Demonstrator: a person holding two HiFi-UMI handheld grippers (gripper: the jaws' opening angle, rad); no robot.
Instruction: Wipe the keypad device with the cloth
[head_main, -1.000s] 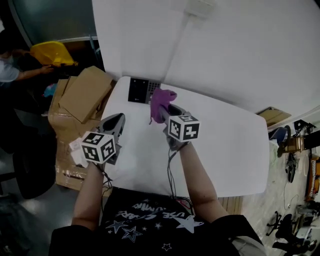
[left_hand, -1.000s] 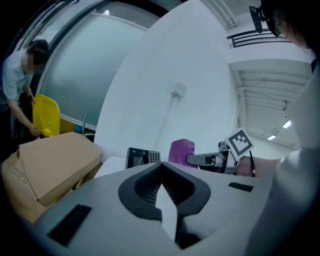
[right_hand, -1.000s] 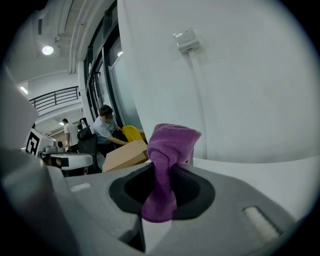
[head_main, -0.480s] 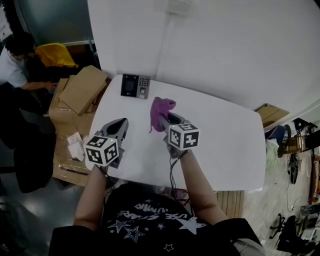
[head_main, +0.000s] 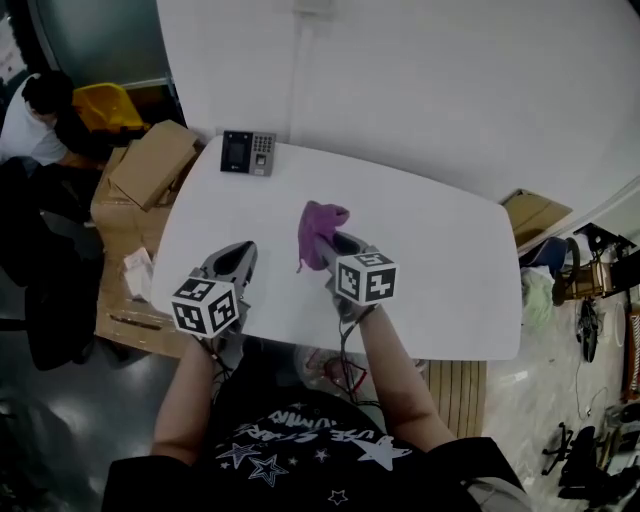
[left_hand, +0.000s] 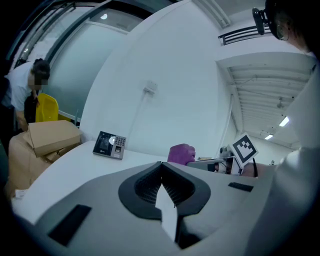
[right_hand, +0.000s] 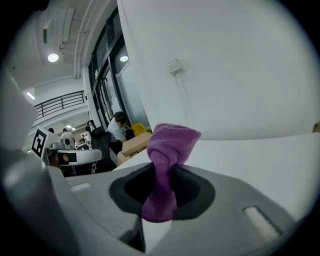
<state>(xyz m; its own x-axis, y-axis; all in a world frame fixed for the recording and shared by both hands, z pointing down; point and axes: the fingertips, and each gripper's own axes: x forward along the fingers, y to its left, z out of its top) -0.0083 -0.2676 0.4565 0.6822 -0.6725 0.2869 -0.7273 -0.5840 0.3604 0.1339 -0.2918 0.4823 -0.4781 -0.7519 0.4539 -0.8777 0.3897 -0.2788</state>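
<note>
Count: one keypad device (head_main: 248, 153), one purple cloth (head_main: 318, 228), two grippers, one white table (head_main: 440, 260).

Right gripper (head_main: 335, 248): jaws pinch the cloth at mid-length. A bunched end rises above the tips and a short tail hangs behind them.

Left gripper (head_main: 232, 262): jaws pressed together at the tips, nothing between them.

In the head view the keypad device lies flat at the table's far left corner. That is about 12 o'clock from the left gripper and 11 o'clock from the right, well apart from both. The cloth does not touch it.

Both grippers are held over the near half of the tabletop. A plain white wall (head_main: 450, 90) stands at 12 o'clock. Cardboard boxes (head_main: 145, 170) are stacked off the table's edge at 10 o'clock. Beyond them a person (head_main: 30, 110) bends beside a yellow object (head_main: 100, 105).
</note>
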